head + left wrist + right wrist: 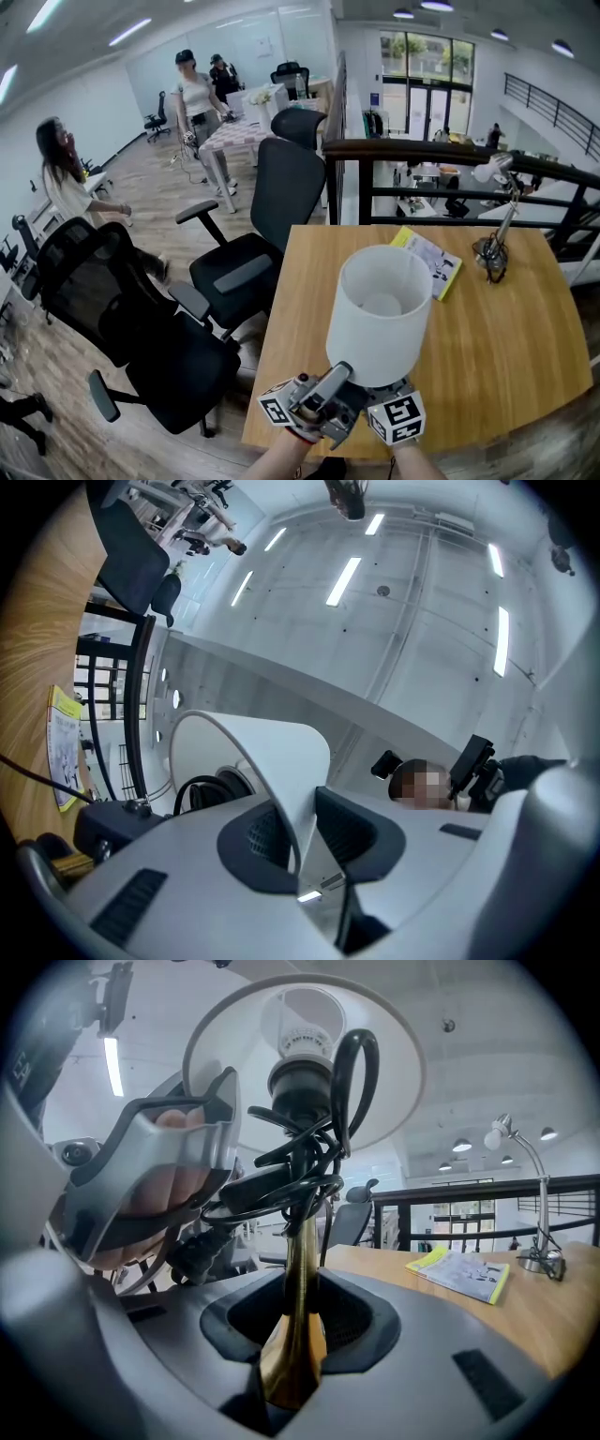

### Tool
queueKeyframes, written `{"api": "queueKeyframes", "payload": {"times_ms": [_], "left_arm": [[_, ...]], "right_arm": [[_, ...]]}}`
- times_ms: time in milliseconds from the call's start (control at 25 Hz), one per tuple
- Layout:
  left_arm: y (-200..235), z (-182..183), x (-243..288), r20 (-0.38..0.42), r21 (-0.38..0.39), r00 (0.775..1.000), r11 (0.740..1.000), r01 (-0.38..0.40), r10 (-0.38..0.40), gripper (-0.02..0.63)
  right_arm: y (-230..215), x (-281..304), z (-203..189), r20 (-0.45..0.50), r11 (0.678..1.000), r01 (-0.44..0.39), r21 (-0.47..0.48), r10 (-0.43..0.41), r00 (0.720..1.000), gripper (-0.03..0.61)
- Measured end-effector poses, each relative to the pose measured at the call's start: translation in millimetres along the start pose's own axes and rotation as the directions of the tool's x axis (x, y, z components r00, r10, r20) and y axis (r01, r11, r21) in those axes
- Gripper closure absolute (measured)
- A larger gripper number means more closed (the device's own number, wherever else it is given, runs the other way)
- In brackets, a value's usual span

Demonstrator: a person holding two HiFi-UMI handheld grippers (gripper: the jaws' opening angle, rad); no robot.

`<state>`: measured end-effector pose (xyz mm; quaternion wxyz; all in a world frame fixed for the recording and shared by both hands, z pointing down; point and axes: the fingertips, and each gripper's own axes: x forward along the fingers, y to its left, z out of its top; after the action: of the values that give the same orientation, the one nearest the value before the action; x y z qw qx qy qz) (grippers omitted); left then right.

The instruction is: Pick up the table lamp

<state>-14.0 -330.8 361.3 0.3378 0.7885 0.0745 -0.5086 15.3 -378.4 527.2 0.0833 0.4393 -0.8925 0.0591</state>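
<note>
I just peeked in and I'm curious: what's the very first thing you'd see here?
The big white table lamp, held at the near edge of the wooden table, grabs the eye first. The left gripper pinches its shade at the rim, and the right gripper clamps its brass stem. Behind it lie a yellow booklet and a thin desk lamp at the table's far right.

I'm in an open-plan office. Black swivel chairs crowd the floor left of my wooden tabletop. More desks and standing people fill the far left. Strip lights run overhead, and tall windows rise beyond a black railing.
</note>
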Motion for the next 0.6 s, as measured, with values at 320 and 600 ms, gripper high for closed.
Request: {"api": "queueKeyframes", "payload": {"times_ms": [320,600], "left_arm": [[-12,-2,11,-0.012,0.022,1.000,1.000,0.019,-0.019,0.550],[-25,-5,20,-0.017,0.026,0.999,0.999,0.042,-0.041,0.550]], "right_arm": [[2,-7,15,0.016,1.000,-0.002,-0.022,0.002,1.000,0.467],[5,-16,28,0.034,0.999,0.001,-0.038,0.000,0.999,0.468]]}}
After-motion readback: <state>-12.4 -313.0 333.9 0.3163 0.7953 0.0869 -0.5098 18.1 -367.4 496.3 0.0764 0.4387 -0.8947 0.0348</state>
